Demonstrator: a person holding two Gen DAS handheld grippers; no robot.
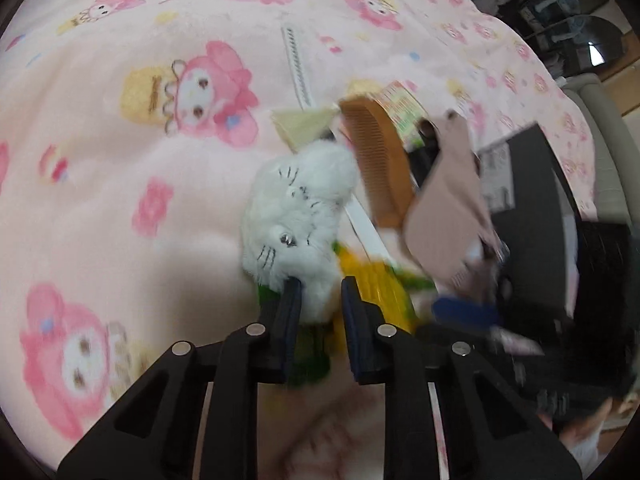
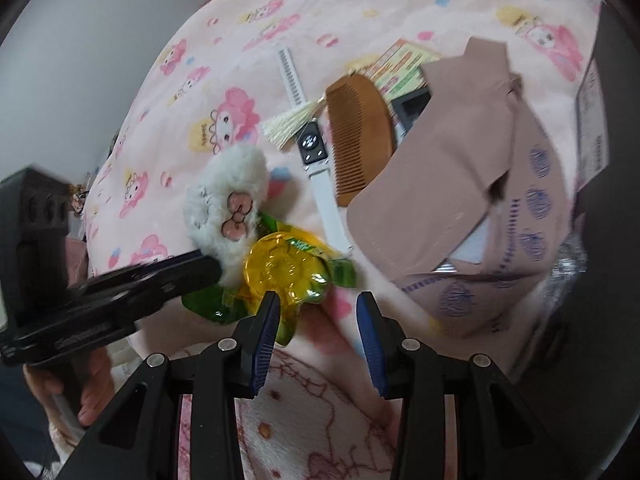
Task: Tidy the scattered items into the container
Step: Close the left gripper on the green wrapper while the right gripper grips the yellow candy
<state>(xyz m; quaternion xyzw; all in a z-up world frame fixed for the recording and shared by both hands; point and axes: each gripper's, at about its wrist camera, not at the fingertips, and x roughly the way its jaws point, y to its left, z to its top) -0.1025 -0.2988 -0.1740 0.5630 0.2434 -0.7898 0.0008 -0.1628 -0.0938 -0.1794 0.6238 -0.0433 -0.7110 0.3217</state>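
A white plush toy (image 1: 300, 208) lies on the pink blanket (image 1: 120, 160). My left gripper (image 1: 320, 292) is shut on its lower end; it shows from the side in the right wrist view (image 2: 200, 268), touching the plush (image 2: 228, 196). A yellow-and-green plastic toy (image 2: 280, 272) lies beside the plush. My right gripper (image 2: 318, 308) is open and empty just in front of that toy, left finger over its edge. A wooden comb (image 2: 356, 128), a white smartwatch (image 2: 316, 148), a cream tassel (image 2: 288, 124) and a pink pouch (image 2: 460, 184) lie beyond.
A printed card (image 2: 404, 68) and a dark small box (image 2: 412, 112) lie under the comb and pouch. A black box with a label (image 1: 532, 208) stands at the right. The blanket's edge falls off at the far right (image 1: 592, 128).
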